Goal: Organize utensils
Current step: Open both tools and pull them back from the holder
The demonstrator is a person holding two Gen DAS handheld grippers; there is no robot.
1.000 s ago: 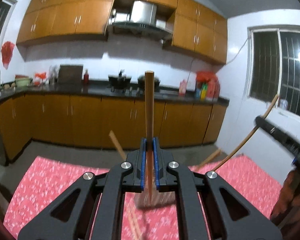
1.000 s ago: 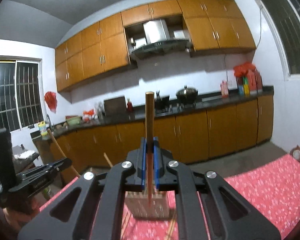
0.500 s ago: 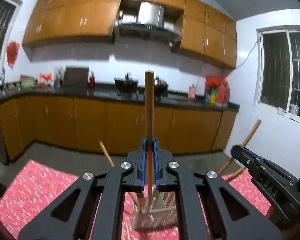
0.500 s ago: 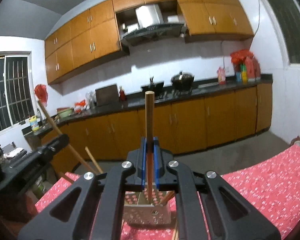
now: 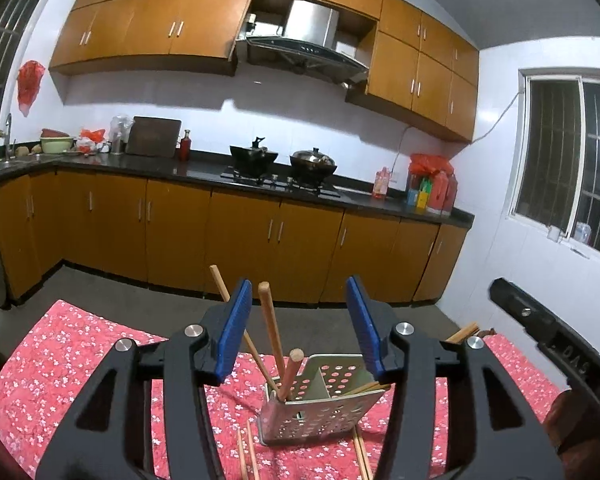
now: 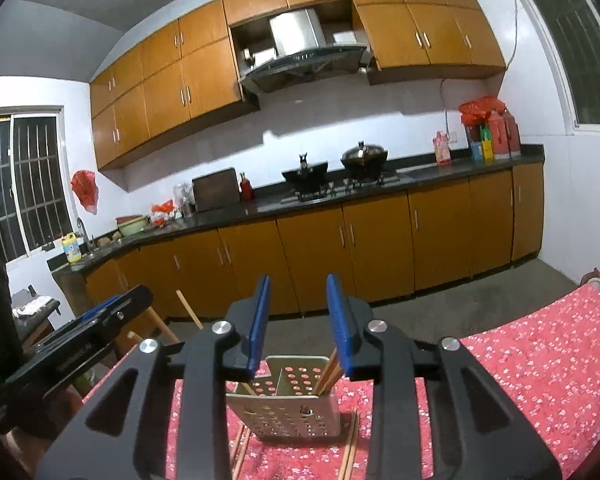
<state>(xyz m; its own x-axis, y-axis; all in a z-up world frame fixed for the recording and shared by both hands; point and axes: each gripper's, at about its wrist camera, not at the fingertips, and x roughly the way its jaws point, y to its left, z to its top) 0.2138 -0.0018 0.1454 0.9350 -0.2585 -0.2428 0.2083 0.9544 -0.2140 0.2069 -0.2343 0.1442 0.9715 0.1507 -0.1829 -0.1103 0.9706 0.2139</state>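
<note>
Left wrist view: our left gripper (image 5: 300, 322) jaws are opening, chopsticks (image 5: 274, 340) loose between them, leaning at eleven o'clock in the holder (image 5: 316, 412). Our right gripper (image 6: 298, 322) jaws are opening too, empty. We judge that brushing those leaning sticks could tip the holder.

Upright chopsticks (image 5: 271, 330) crowd the holder's (image 5: 320, 412) left compartment; middle compartment stands open.
</note>
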